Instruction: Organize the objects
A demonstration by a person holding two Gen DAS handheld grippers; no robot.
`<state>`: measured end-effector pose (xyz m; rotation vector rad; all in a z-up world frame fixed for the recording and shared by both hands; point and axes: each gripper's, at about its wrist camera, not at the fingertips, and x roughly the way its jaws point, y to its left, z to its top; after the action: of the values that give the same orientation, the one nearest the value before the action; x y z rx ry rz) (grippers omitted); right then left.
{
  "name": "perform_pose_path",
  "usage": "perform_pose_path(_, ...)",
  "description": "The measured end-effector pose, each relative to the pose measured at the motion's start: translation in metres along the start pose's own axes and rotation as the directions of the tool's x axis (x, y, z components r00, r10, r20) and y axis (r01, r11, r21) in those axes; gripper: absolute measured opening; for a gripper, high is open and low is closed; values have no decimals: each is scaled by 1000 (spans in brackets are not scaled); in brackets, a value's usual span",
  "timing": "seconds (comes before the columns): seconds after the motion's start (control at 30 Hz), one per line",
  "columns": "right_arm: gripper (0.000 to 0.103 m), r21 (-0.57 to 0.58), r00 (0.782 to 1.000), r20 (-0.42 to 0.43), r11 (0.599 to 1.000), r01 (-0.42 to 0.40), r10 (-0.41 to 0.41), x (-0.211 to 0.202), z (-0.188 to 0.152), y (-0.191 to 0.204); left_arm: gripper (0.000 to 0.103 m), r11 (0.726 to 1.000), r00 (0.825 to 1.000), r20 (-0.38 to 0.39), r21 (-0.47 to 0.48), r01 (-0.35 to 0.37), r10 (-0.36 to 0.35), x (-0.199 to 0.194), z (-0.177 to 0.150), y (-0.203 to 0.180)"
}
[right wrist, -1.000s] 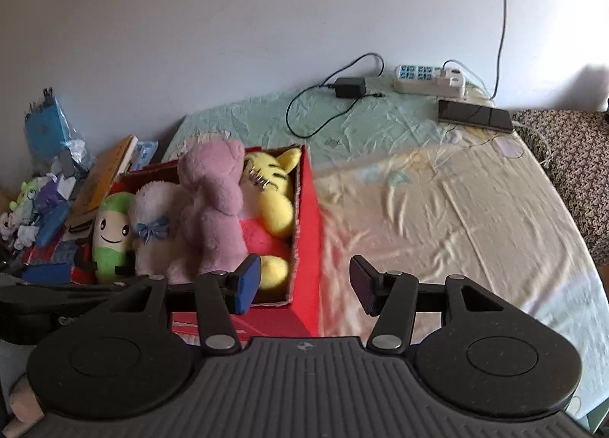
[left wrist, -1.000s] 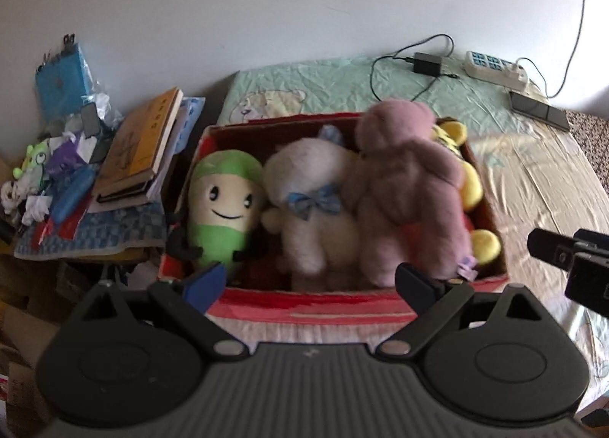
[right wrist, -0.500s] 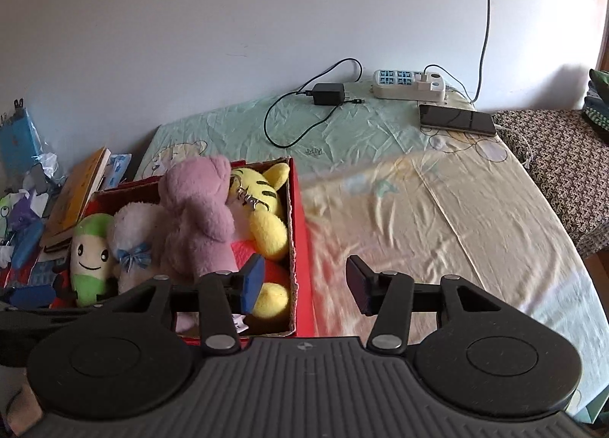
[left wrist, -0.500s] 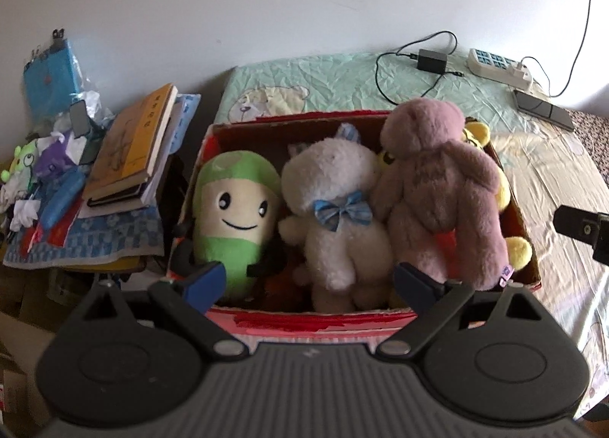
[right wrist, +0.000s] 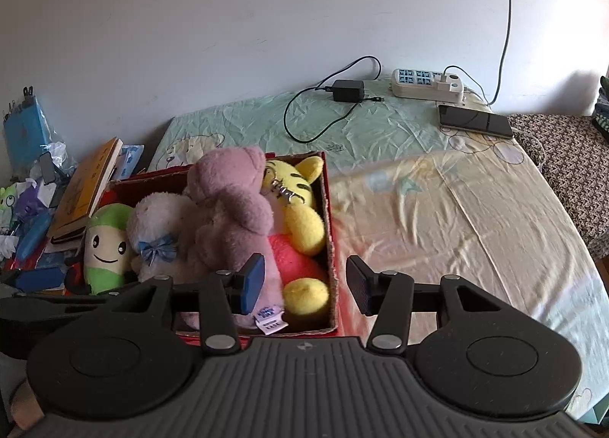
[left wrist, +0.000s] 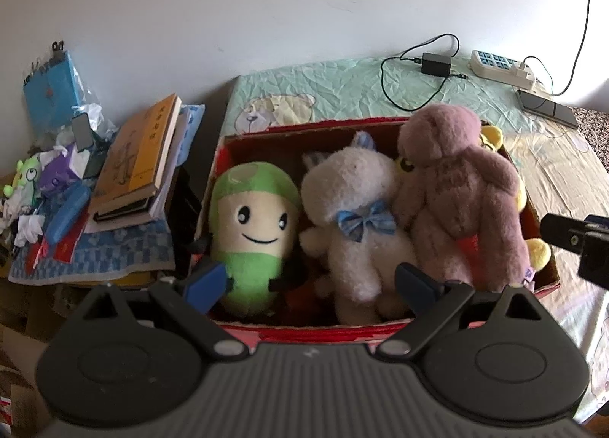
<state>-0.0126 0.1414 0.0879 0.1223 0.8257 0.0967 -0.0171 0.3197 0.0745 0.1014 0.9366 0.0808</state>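
Note:
A red cardboard box on the bed holds a green-and-cream plush, a white plush with a blue bow, a mauve bear and a yellow tiger plush. My left gripper hovers open over the box's near edge, in front of the green and white plush, touching neither. My right gripper is open above the box's near right corner. The red side wall shows in its gap, and the pads do not press on it. The right gripper's tip shows at the left view's edge.
Left of the box lies a stack of books amid small toys and bags. At the bed's far edge lie a power strip, a black adapter with its cable, and a phone. Bare sheet stretches right of the box.
Both cameras have shifted slightly, so the box sits a little further right and larger in both views. The right jaws have narrowed a little. The toys have not moved.

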Motion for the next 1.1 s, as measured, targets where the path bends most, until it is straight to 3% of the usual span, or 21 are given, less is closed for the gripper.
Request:
perform_pose_path(0.43,51,4,998,-55,999,-37,38,22,6,3,96,998,999,-5,-45,-33,33,9,10,7)
perform_pose_path(1.1,51,-44,999,-24,999,-31,30,29,15,8,96,995,998,19,-76,-65,67,9,16,13)
